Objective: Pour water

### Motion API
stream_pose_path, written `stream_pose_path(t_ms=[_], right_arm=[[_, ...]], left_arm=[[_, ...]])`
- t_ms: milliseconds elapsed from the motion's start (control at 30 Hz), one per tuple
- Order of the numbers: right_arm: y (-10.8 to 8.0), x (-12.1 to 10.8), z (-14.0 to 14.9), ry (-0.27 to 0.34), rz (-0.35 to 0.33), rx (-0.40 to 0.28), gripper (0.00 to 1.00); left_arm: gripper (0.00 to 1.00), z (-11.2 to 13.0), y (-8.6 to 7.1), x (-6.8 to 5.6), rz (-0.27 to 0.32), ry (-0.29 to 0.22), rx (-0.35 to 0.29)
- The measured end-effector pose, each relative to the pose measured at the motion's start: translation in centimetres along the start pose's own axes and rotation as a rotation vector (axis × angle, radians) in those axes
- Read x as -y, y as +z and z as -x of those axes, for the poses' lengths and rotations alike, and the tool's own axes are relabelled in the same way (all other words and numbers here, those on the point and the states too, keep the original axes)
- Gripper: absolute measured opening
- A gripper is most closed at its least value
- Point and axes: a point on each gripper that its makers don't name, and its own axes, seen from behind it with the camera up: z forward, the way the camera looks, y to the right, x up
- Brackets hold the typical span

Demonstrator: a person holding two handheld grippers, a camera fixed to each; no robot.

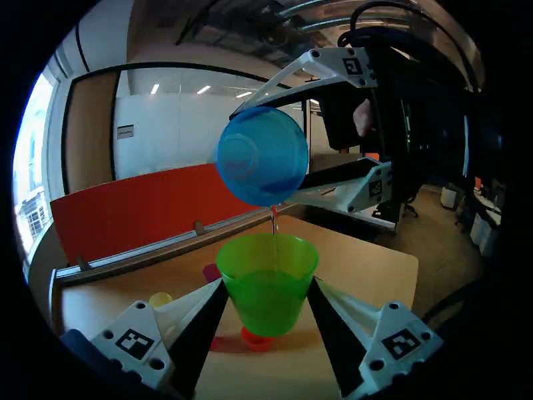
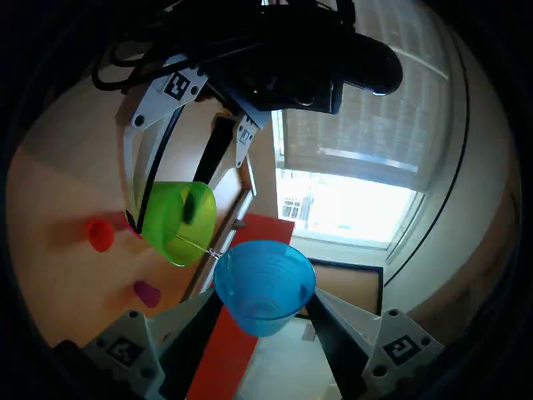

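Opposed close-ups, common green cup (image 1: pixel 268 283)

Office: glass partition wall (image 1: pixel 173 133), orange desk divider (image 1: pixel 133 207), wooden desk (image 1: pixel 373 267)

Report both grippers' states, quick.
Left gripper: shut on the green cup, held upright.
Right gripper: shut on the blue cup, tipped, water running into the green cup.

red cup (image 1: pixel 256 341): top behind green cup (image 1: pixel 268 287) | yellow cup (image 1: pixel 160 299): (mostly) hidden
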Motion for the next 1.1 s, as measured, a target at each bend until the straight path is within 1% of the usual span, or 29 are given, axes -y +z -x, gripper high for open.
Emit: stream_pose_path(t_ms=[367, 767, 900, 1100], right_arm=[[0.18, 0.11, -0.09, -0.021, -0.004, -0.003, 0.88], [0.19, 0.08, 0.06, -0.014, -0.003, -0.003, 0.88], [0.16, 0.08, 0.04, -0.002, -0.001, -0.005, 0.88], [0.47, 0.4, 0.33, 0.053, -0.003, 0.007, 0.88]], left_arm=[[0.81, -0.04, 0.04, 0.12, -0.003, -0.003, -0.001], [0.81, -0.03, -0.07, 0.07, -0.004, -0.002, -0.001], [0.81, -0.03, -0.08, 0.04, -0.005, -0.001, -0.001], [0.81, 0.04, -0.12, 0.12, -0.008, -0.003, -0.001]])
